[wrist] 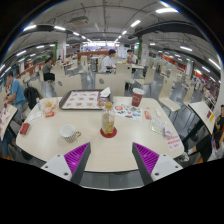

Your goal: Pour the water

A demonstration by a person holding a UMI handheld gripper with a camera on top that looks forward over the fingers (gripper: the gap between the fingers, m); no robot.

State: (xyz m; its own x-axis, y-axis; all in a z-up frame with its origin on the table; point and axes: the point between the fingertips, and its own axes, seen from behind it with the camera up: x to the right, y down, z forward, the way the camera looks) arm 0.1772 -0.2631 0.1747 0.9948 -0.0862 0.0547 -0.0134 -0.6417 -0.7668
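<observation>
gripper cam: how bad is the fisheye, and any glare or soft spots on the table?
Gripper view: strong barrel distortion, the round table edge and the ceiling light strips bow outward. Light is even overhead fluorescent, with soft shadows under the bottle and red cup. No harsh glare on the tabletop. Background seating is small and soft. The tool is open, fingers apart.

- A bottle [108, 122] stands on the table [60, 148], straight ahead of the gripper [110, 158], whose fingers sit apart.
- Left of the bottle sits a small bowl [68, 131].
- Behind the bottle lies a tray [82, 99].
- Right and behind the bottle stands a cup [137, 97].
</observation>
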